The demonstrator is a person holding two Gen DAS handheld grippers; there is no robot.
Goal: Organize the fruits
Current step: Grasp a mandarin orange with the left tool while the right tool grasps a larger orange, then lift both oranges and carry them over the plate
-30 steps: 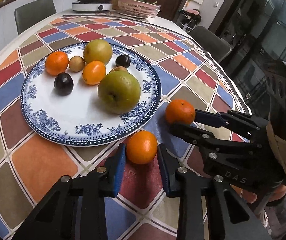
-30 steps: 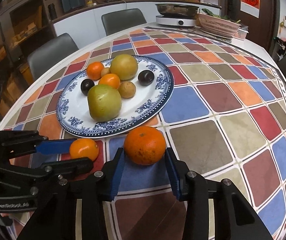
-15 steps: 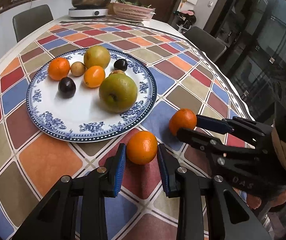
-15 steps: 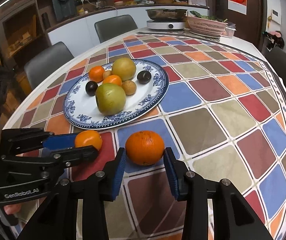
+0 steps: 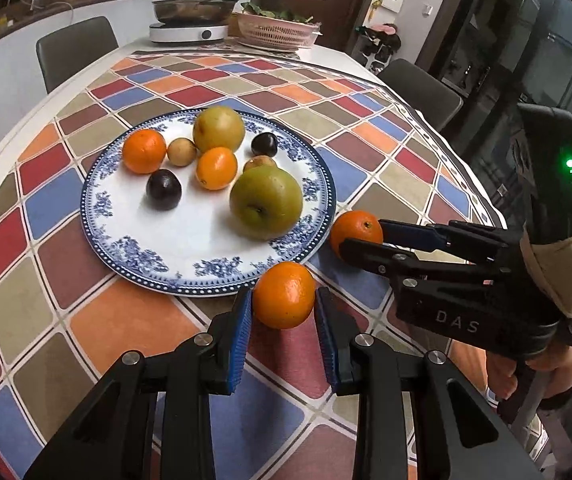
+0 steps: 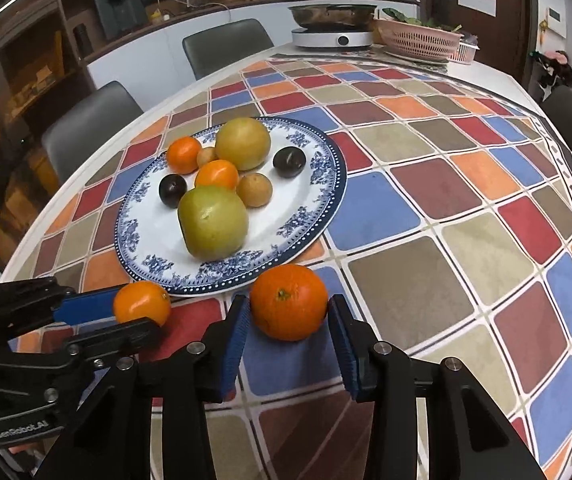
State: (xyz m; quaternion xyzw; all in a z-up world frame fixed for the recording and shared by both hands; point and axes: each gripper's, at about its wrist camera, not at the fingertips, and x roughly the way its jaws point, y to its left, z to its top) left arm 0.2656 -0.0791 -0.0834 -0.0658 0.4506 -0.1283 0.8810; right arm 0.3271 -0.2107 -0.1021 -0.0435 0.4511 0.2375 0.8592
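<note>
A blue-and-white plate (image 5: 158, 268) (image 6: 326, 196) holds several fruits: two green pears, two oranges, two dark plums and two small brown fruits. My left gripper (image 5: 284, 316) is shut on a small orange (image 5: 284, 294), held just off the plate's near rim; it also shows in the right wrist view (image 6: 141, 307). My right gripper (image 6: 288, 320) is shut on a larger orange (image 6: 288, 302), seen to the right of the plate in the left wrist view (image 5: 356, 232).
The table has a coloured checked cloth (image 6: 466, 208). At its far end stand an induction cooker with a steel pot (image 5: 194, 20) and a pink basket (image 5: 276, 32). Grey chairs (image 6: 226, 44) ring the table. The table edge (image 5: 482, 200) runs close on the right.
Both grippers have lifted with their oranges and the views have tilted up, showing more of the table's far end. The fruits on the plate have not moved.
</note>
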